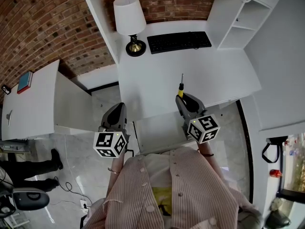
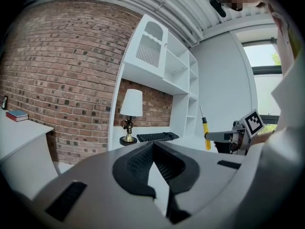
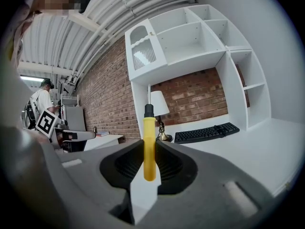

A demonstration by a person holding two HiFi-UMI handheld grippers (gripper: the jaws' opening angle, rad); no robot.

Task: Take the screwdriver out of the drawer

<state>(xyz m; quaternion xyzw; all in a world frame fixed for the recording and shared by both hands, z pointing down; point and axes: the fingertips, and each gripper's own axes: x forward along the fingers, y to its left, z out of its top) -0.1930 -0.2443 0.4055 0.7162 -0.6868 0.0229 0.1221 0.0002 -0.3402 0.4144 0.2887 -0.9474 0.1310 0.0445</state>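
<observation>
right gripper view: right claw point(image 3: 149, 149) clamps yellow screwdriver point(image 3: 149, 130) upright; left claw point(image 2: 152, 147) clenched shut.

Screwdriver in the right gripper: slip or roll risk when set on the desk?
Likely rigid and light: the screwdriver has a thin shaft and small yellow handle. The handle looks smooth and round, so it may roll on the desk. The right gripper pinches only the handle; it could pivot.

Screwdriver point(image 3: 149, 149): yellow handle, black collar, thin shaft, pointing up, handle clamped in right gripper point(image 1: 185, 99) over counter point(image 1: 157, 75) edge. Drawer point(image 1: 155, 130): white, open.
</observation>
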